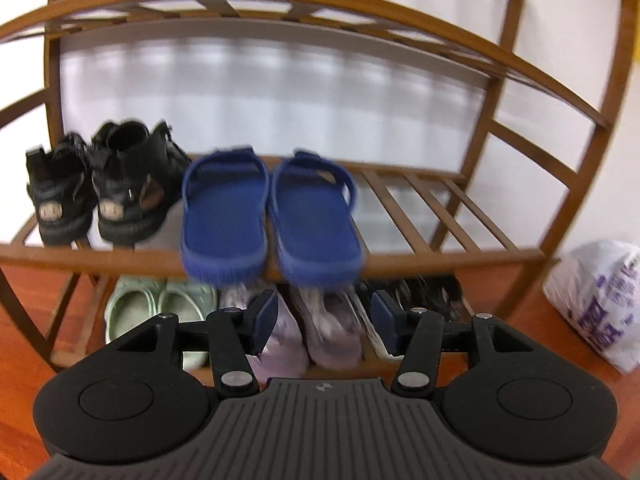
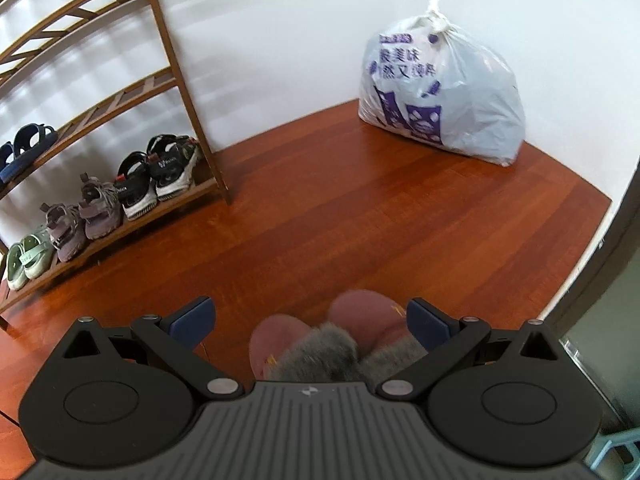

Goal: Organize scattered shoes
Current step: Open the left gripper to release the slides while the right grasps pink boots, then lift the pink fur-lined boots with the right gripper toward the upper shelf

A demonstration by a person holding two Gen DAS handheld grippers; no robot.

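pink slippers: pair of pink slippers [image 2: 320, 340] with grey fur straps, on the floor [image 2: 360, 220] right under the right gripper; not shelved yet, judged the only shoes left loose in view
blue slides: pair of blue slides [image 1: 270, 216] side by side on the middle shelf [image 1: 400, 258] of the shoe rack [image 1: 560, 120], heels overhanging the front rail; looks placed
black shoes: pair [image 1: 96, 188] on same shelf, just left of the slides, heels out
bottom shelf: green clogs [image 2: 28, 258], purple-grey sandals [image 2: 82, 216], black-and-white sandals [image 2: 160, 172] in a row; done
upper shelves: nothing seen on them in the parts visible
left gripper: left gripper [image 1: 324, 320] sits in front of the rack just below the slides' heels; fingers apart, nothing between them
right gripper: right gripper [image 2: 310, 320] aimed down at the floor, fingers spread wide, the pink slippers lie low between them; pads not pressing on anything
progress: judged late stage, five pairs on rack, pink pair remaining; more shoes outside the views cannot be ruled out
next: likely right fingers close on a pink slipper, free space at right of middle shelf
writing: tied white plastic bag [image 2: 440, 96] by the wall has purple Chinese print, appears mirrored, not legible; small white lettering on black sandal heel, too blurred; round heel patches on black shoes unreadable
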